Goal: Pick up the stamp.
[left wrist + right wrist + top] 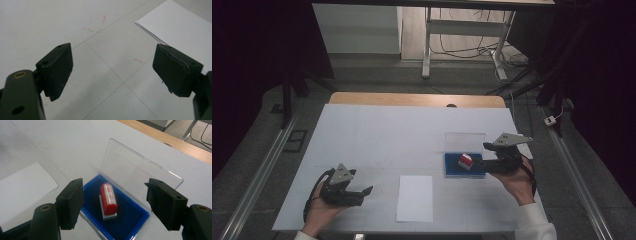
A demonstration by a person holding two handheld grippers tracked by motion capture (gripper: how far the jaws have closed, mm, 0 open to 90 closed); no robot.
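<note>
- The bench (377,130) was covered in a pale white sheet with a strip of bare wood along its far edge; beyond it the room was dark, with a desk frame and loose cables on the floor.
- A red stamp (108,199) lay on its side in the blue ink pad tray (130,220), whose clear lid (135,167) stood open and tilted away at the back.
- In the right gripper view the stamp sat straight ahead of the right tongs (116,203) and a little below them, between the lines of the two jaws. Its long axis ran roughly away from the camera, so the jaws stood either side of its width.
- The right tongs were wide apart and gripped nothing; the pads were clear of the stamp.
- In the high view the right hand (517,177) was just beside the tray's right edge, its tongs pointing left and level over the tray. This hand was plainly the nearer one.
- The left tongs (112,72) were also apart and empty, with bare bench beneath. The left hand (324,205) rested near the bench's front left, well apart from the tray.
- A white paper sheet (414,197) lay between the two hands.
</note>
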